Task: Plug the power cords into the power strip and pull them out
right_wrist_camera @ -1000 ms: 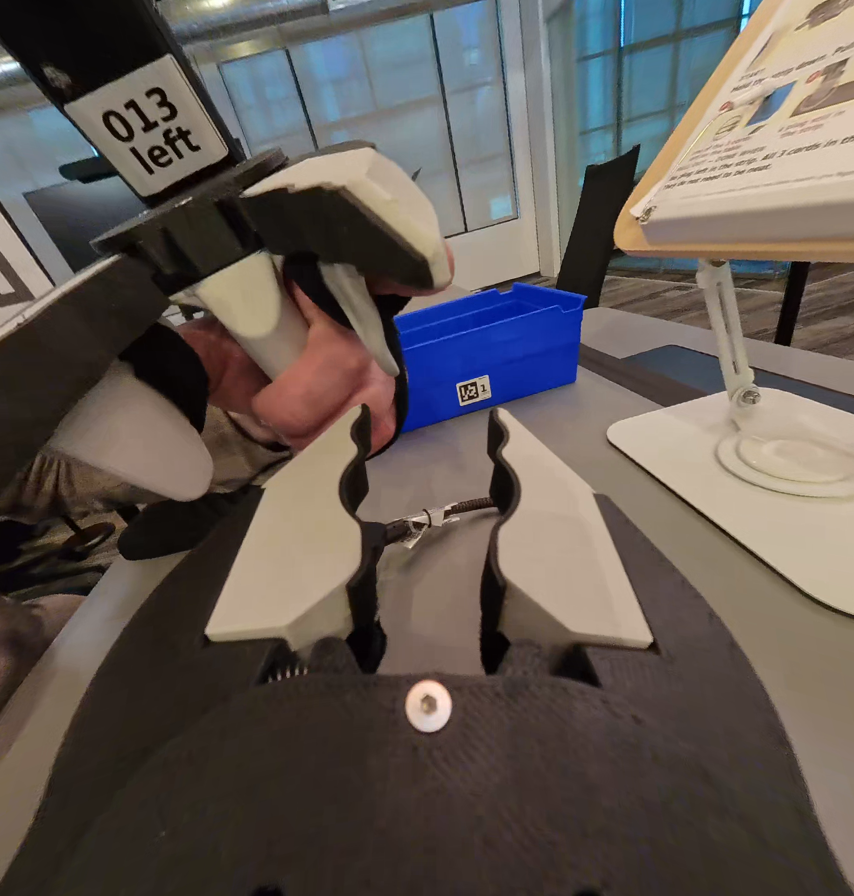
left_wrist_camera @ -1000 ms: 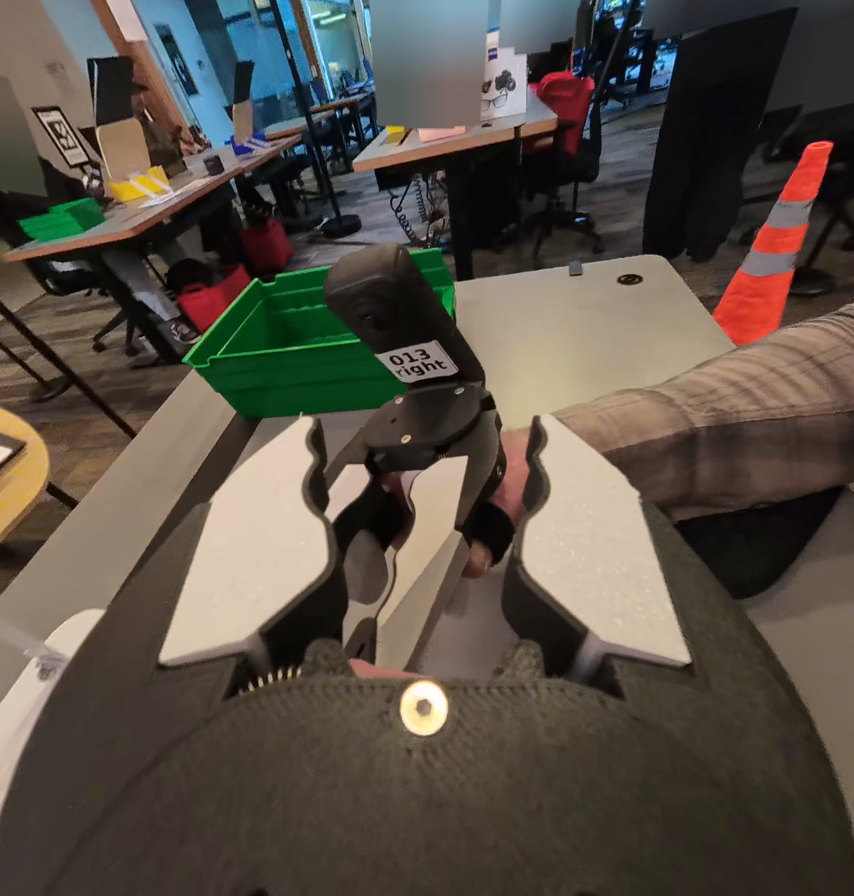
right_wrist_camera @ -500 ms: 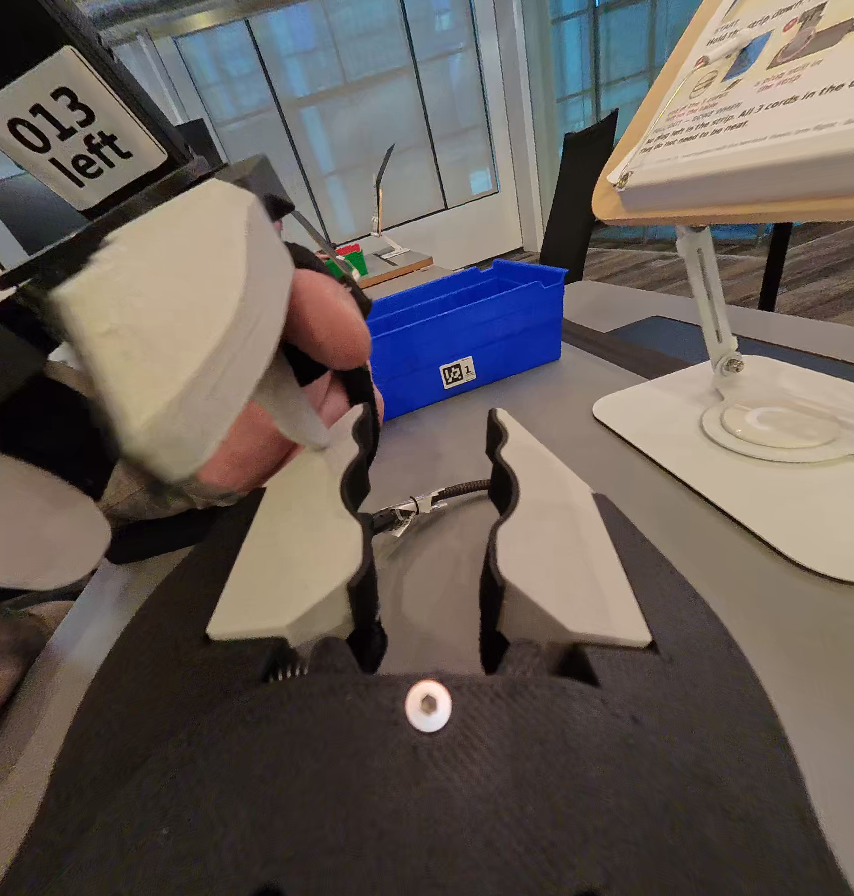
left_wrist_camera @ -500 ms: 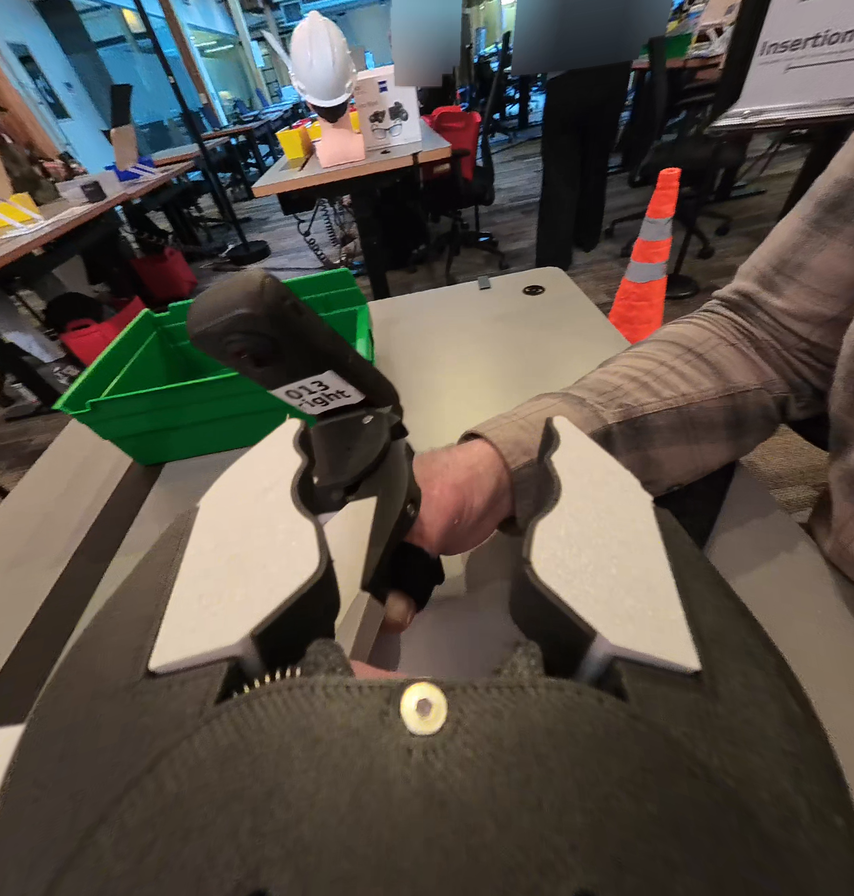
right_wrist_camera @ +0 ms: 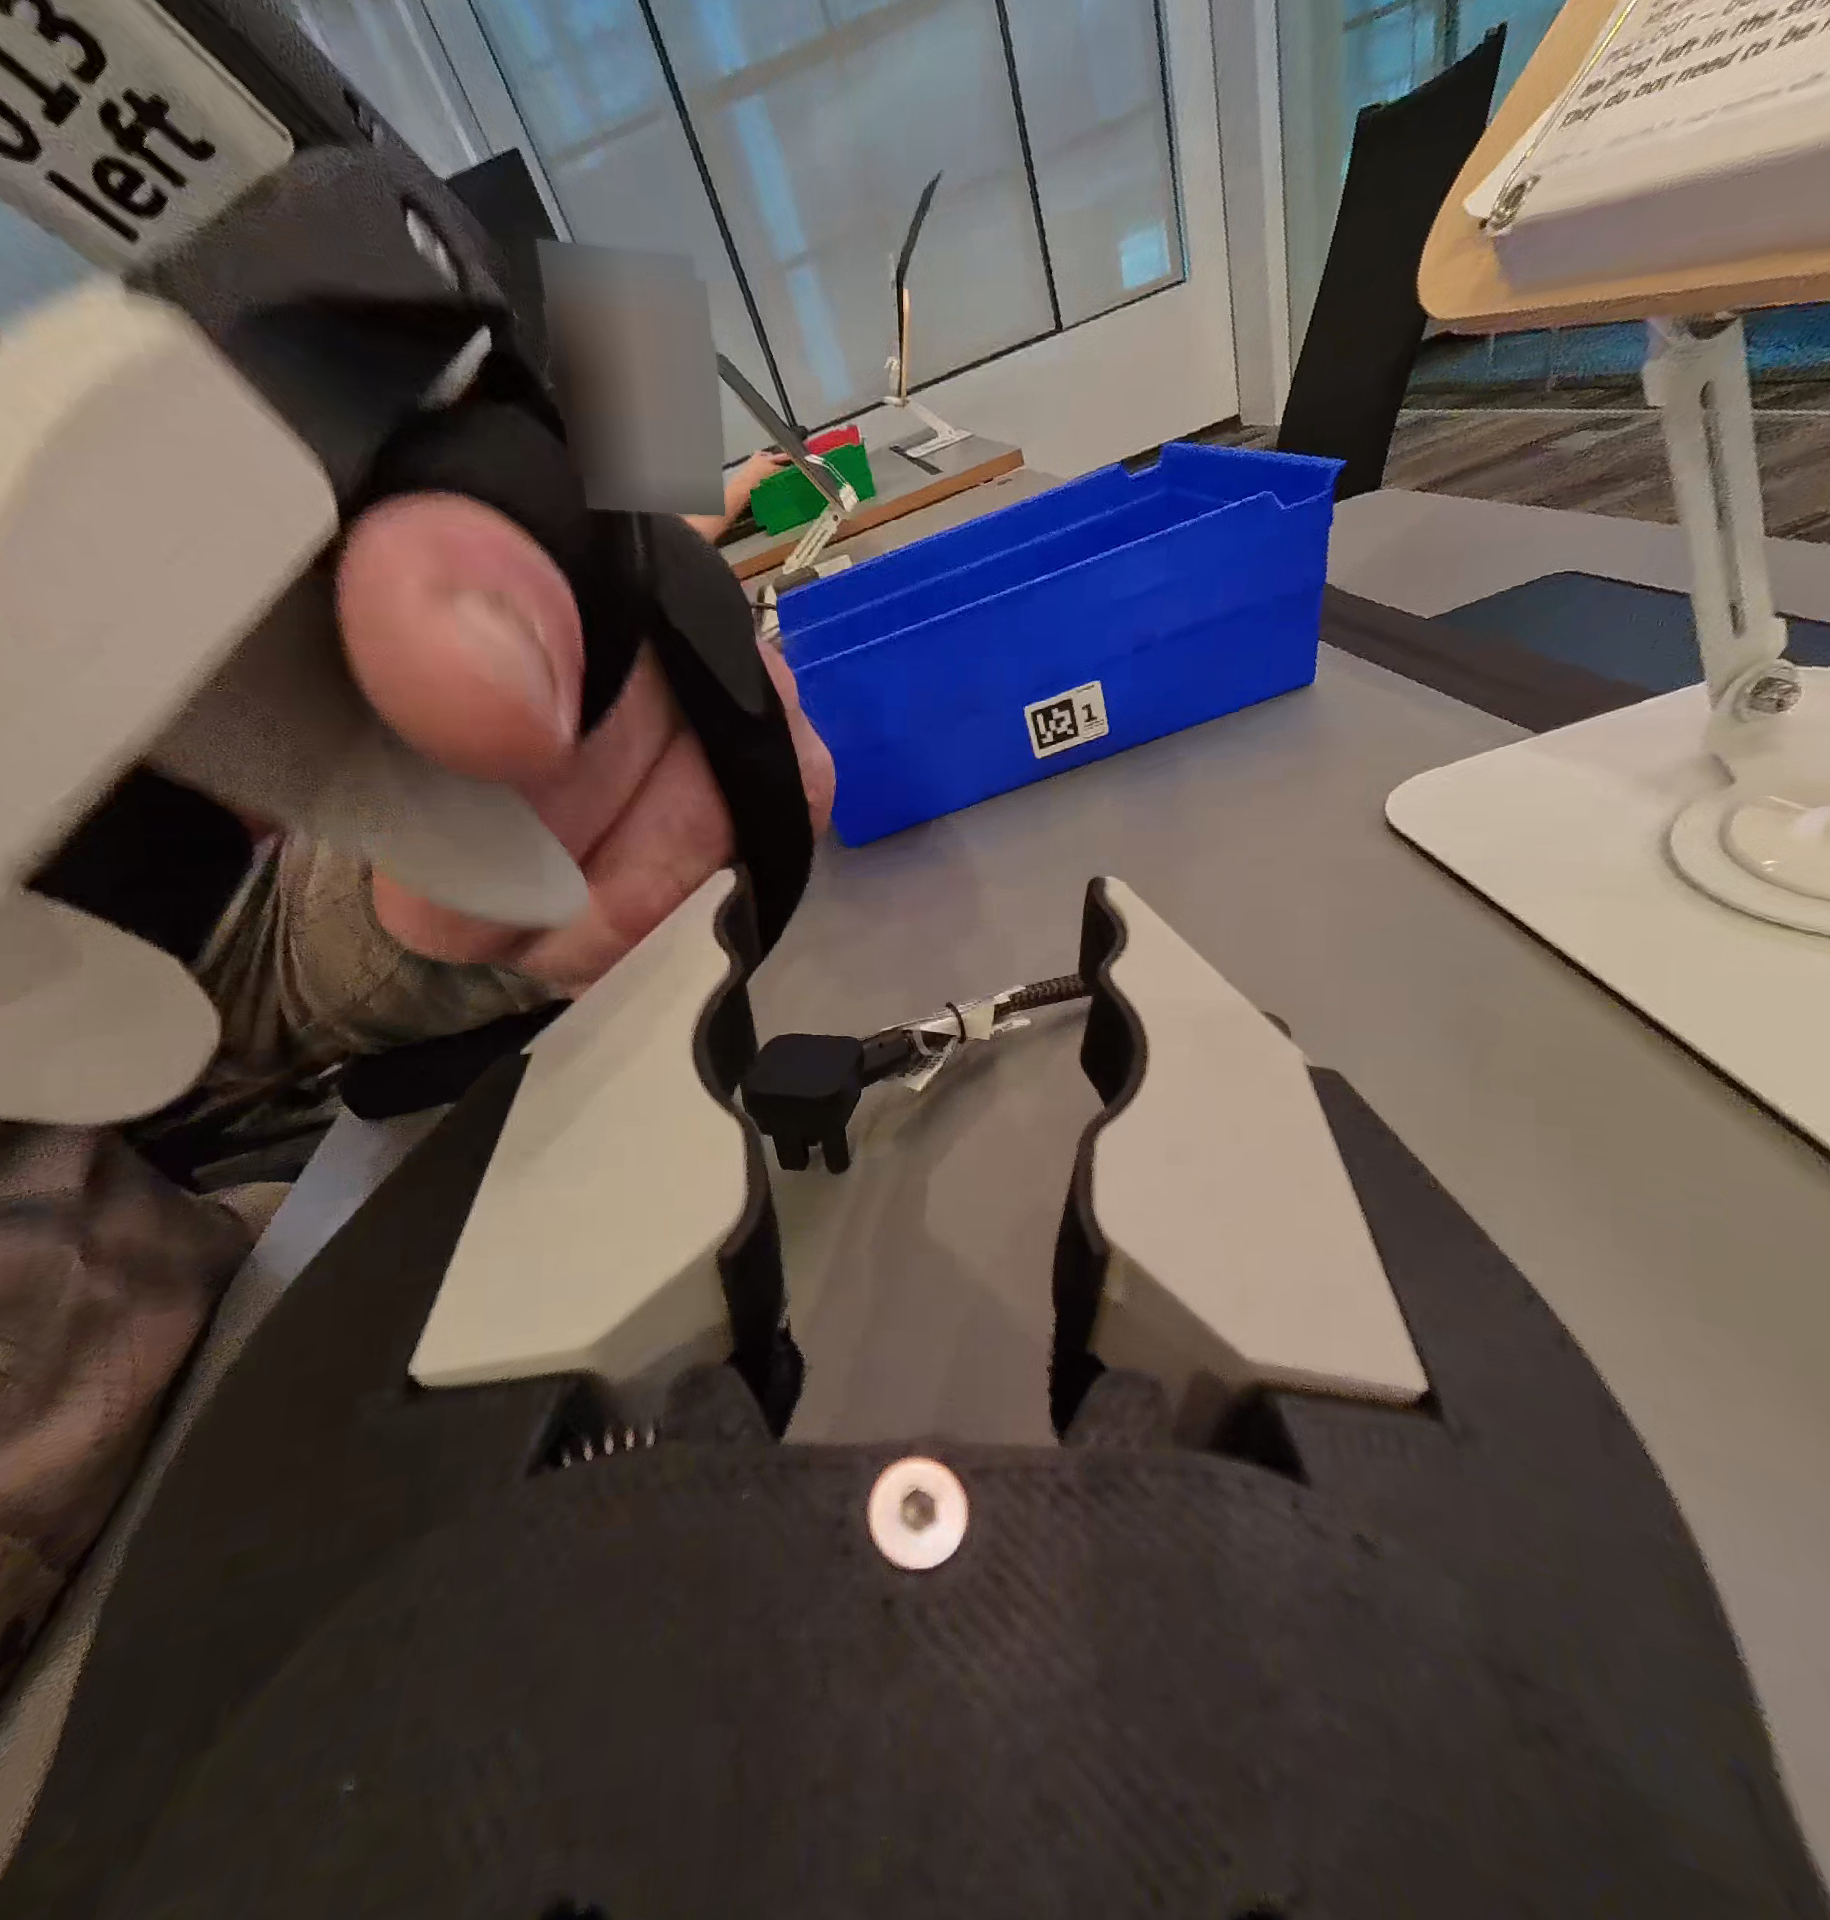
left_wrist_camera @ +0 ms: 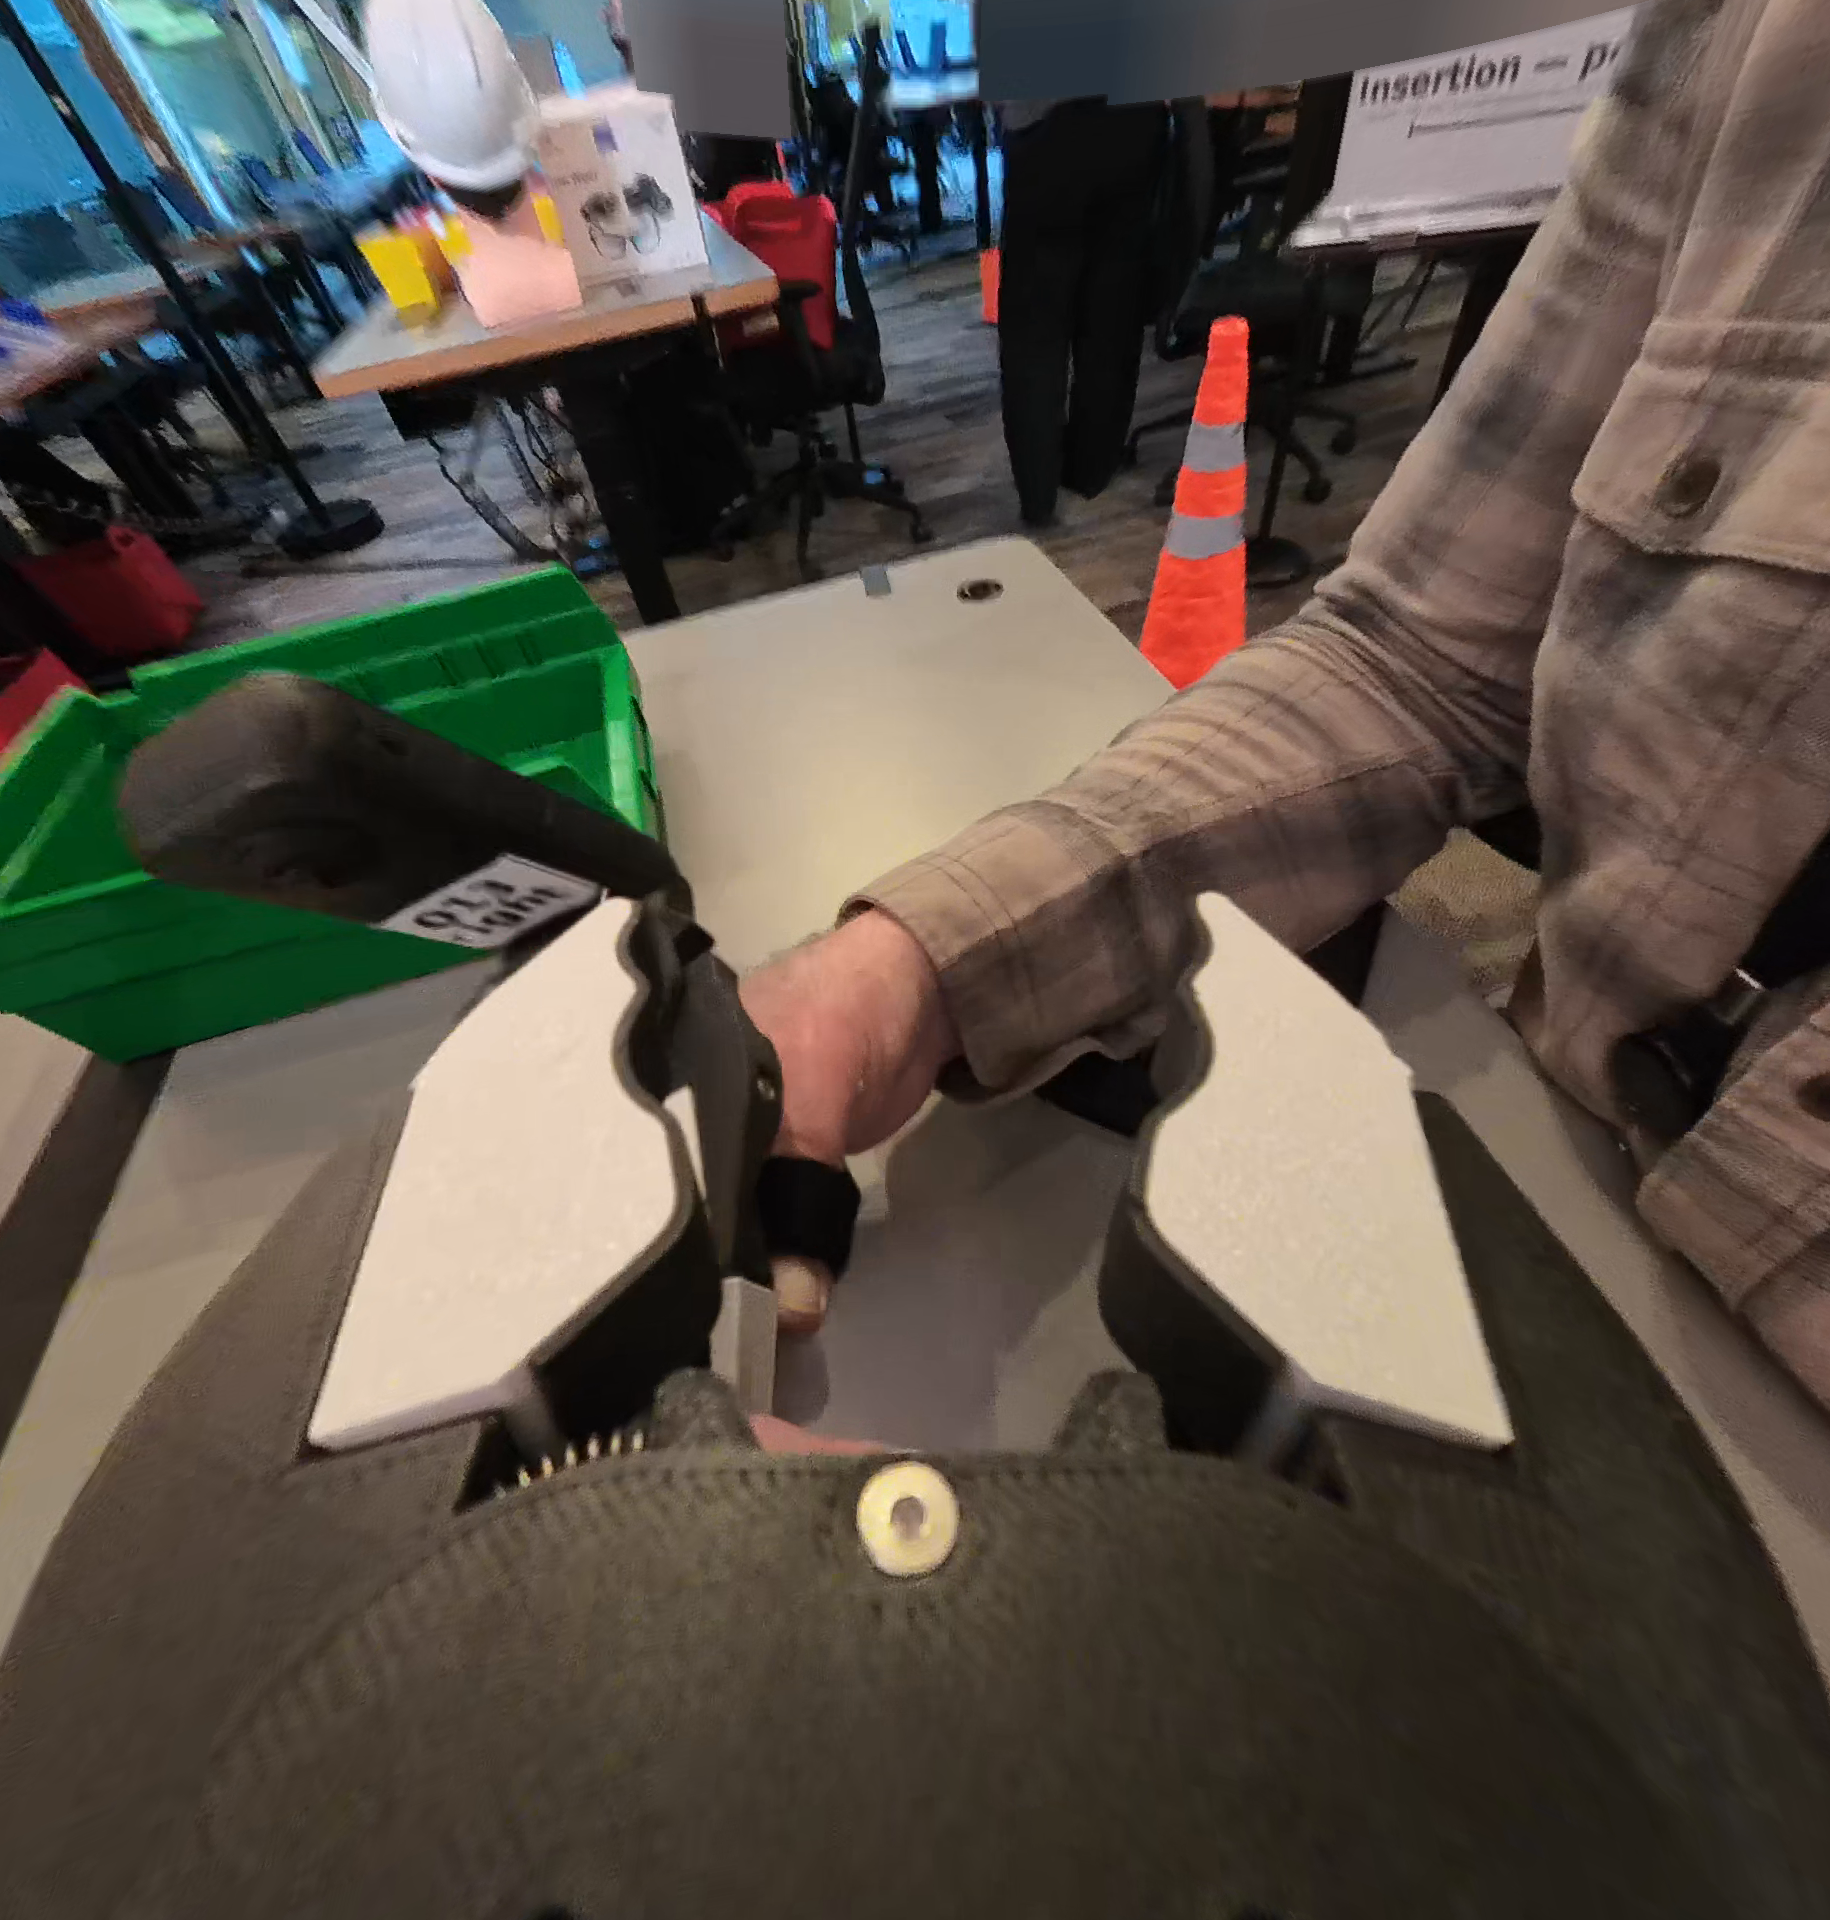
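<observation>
The right gripper [right_wrist_camera: 916,1049] is hovering over the grey table [right_wrist_camera: 1254,935] with its jaws standing well apart and gripping nothing, and the black plug [right_wrist_camera: 802,1086] of a braided power cord [right_wrist_camera: 1036,992] is lying on the table just beyond the gap between its fingertips. The left gripper [left_wrist_camera: 911,1049] is likewise gaping wide and empty, pointing at the person's right hand [left_wrist_camera: 849,1039], with a green bin [left_wrist_camera: 298,831] sitting near on the table.

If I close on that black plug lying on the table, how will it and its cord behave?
The plug looks like rigid moulded plastic, so the open right gripper should pinch it firmly. Its braided cord is probably floppy and will likely trail. Small and lying free on the table, it may skid if nudged.
</observation>
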The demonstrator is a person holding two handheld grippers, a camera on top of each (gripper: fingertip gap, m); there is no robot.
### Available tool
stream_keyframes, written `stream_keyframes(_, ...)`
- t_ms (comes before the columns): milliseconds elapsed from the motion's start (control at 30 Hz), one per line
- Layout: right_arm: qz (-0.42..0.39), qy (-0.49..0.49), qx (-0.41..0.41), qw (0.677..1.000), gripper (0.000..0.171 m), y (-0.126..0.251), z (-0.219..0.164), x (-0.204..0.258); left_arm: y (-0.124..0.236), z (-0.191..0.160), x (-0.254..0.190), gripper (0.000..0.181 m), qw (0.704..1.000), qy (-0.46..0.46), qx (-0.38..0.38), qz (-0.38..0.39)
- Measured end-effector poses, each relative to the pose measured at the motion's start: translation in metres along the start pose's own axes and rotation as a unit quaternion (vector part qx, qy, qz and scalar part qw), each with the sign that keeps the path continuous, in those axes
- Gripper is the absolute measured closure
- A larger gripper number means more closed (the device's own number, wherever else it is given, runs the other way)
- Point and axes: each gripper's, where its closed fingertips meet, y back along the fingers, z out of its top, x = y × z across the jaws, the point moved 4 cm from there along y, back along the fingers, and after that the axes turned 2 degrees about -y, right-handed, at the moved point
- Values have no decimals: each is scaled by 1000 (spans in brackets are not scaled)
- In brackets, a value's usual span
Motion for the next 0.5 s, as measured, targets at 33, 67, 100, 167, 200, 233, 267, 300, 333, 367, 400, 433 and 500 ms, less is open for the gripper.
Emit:
stream_keyframes(33, -5, -1, 5, 1000, 111, 0, -2, -1, -3, -5, 1, 89, 1000, -1, 16, 6)
stream_keyframes(67, -19, 3, 8, 1000, 108, 0, -2, -4, -5, -7, 2, 88, 1000, -6, 21, 14)
stream_keyframes(100, -25, 9, 11, 1000, 108, 1, -2, -5, -5, -7, 1, 87, 1000, -4, 15, 10)
stream_keyframes(167, -34, 18, 8, 999, 110, 0, 0, -4, -5, -2, 0, 86, 1000, -3, 2, 6)
stream_keyframes(200, -36, 20, 7, 999, 110, -1, 0, -3, -5, 2, -3, 86, 1000, -5, -7, 0)
stream_keyframes(233, -33, 16, 9, 999, 110, -2, 0, -2, -6, 5, -6, 86, 1000, -5, -10, -8)
stream_keyframes(267, -32, 14, 11, 999, 108, -2, 0, -2, -7, 8, -9, 86, 1000, -7, -15, -13)
stream_keyframes(300, -33, 15, 12, 999, 106, -2, 0, -2, -8, 11, -11, 86, 999, -7, -25, -19)
stream_keyframes(333, -27, 14, 17, 999, 106, -2, -1, -1, -10, 14, -15, 86, 999, -6, -34, -33)
stream_keyframes(367, -21, 16, 26, 999, 108, -3, -3, 1, -12, 16, -19, 85, 998, -1, -41, -50)
stream_keyframes(400, -14, 22, 32, 999, 112, -4, -5, 3, -13, 18, -22, 85, 997, 6, -47, -64)
stream_keyframes(433, -9, 28, 39, 999, 109, -4, -6, 6, -12, 22, -28, 92, 994, 11, -62, -91)
stream_keyframes(500, 13, 28, 51, 998, 100, -6, -8, 11, -5, 37, -44, 113, 981, 18, -111, -159)
